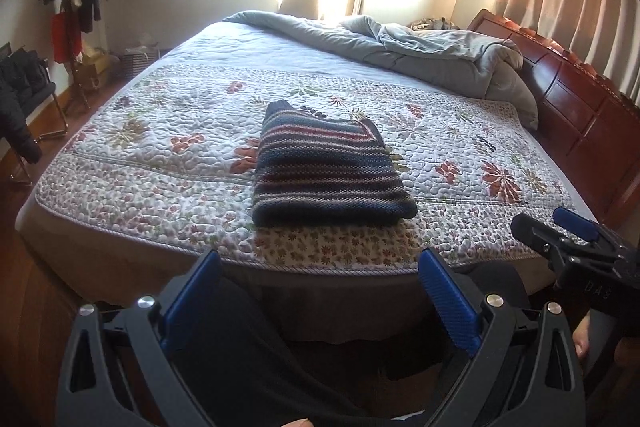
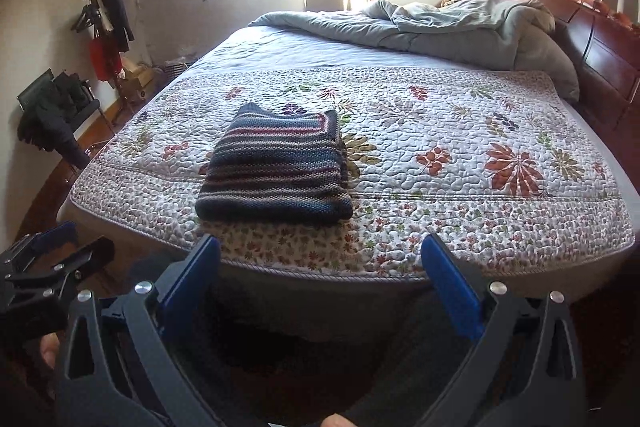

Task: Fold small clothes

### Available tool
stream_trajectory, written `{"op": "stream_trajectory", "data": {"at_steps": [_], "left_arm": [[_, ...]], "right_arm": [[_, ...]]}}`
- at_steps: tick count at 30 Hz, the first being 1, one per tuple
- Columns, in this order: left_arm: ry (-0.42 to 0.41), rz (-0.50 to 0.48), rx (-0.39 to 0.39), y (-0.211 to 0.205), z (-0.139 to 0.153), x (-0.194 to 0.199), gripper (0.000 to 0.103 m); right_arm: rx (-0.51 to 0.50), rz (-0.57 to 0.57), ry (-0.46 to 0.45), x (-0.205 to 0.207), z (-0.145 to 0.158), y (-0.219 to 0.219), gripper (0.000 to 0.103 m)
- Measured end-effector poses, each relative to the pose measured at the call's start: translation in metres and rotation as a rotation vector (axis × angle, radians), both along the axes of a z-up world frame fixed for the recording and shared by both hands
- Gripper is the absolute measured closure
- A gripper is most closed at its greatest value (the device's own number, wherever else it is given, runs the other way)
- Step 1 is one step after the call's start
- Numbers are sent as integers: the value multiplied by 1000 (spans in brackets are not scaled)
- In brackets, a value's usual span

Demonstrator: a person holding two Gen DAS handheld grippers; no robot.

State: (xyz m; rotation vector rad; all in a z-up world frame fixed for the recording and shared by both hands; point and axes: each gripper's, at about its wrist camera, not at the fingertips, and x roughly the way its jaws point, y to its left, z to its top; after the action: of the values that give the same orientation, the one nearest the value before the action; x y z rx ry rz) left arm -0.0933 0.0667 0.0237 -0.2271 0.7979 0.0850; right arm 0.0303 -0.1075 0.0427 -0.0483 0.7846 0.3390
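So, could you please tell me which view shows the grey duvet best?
The right wrist view: the duvet lies nearer the middle there, its folds and its bunched end by the headboard clear. The left wrist view shows the same duvet further off, its far edge washed out by window glare.

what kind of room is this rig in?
A home bedroom, most likely. A large bed with a floral quilt fills the view, a rumpled grey duvet lies by its wooden headboard, and a coat stand stands in the corner.
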Motion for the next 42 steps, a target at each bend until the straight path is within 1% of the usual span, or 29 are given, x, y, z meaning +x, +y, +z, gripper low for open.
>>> {"op": "stream_trajectory", "data": {"at_steps": [6, 10, 19, 23, 27, 34, 39, 42], "left_arm": [[18, -17, -1, -5, -9, 6, 4], [20, -15, 16, -6, -11, 7, 4], [19, 17, 46, -6, -9, 13, 4], [3, 27, 43, -4, -7, 12, 4], [5, 20, 26, -3, -8, 12, 4], [-4, 28, 39, -4, -5, 9, 4], [-6, 34, 68, -6, -3, 9, 4], [-2, 33, 67, -6, -3, 8, 4]], "right_arm": [[13, 0, 2, 4, -8, 2, 3], [15, 3, 15, 9, -12, 2, 3], [14, 8, 20, 13, -16, 2, 3], [14, 5, 23, 12, -18, 1, 3], [22, -6, 20, 13, -17, -3, 3], [21, -11, 12, 12, -17, -4, 3], [20, -9, 13, 12, -17, -3, 3], [22, -10, 9, 12, -17, -3, 3]]}}
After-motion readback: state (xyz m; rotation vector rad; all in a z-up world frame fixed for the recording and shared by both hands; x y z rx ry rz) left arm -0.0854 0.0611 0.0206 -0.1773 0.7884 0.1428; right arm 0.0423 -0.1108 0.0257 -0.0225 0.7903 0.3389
